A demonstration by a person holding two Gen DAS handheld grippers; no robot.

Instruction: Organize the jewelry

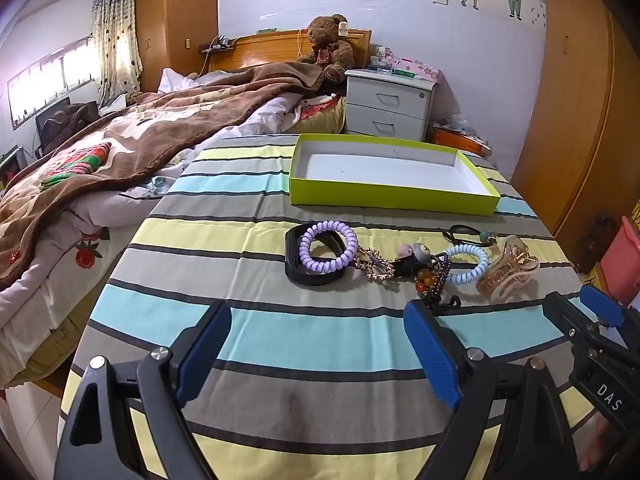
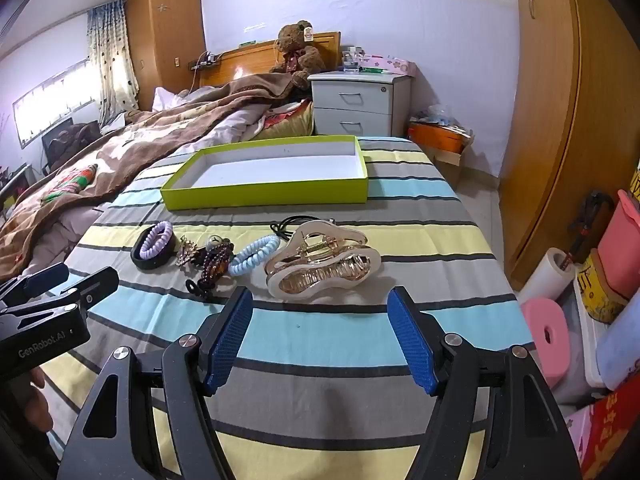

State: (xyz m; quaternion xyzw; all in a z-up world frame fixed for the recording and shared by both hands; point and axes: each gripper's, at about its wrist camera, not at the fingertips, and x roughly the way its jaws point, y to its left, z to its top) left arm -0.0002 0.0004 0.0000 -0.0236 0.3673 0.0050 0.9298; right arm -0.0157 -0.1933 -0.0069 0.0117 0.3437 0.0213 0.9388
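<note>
A row of hair accessories lies on the striped cloth: a purple coil tie on a black bangle, a gold clip, a beaded dark clip, a light blue coil tie and a large beige claw clip. An empty lime-green box stands behind them. My left gripper is open and empty in front of the row. My right gripper is open and empty, just before the claw clip.
A bed with a brown blanket lies to the left. A white nightstand and teddy bear stand behind. Boxes, paper rolls and a wardrobe are to the right of the table.
</note>
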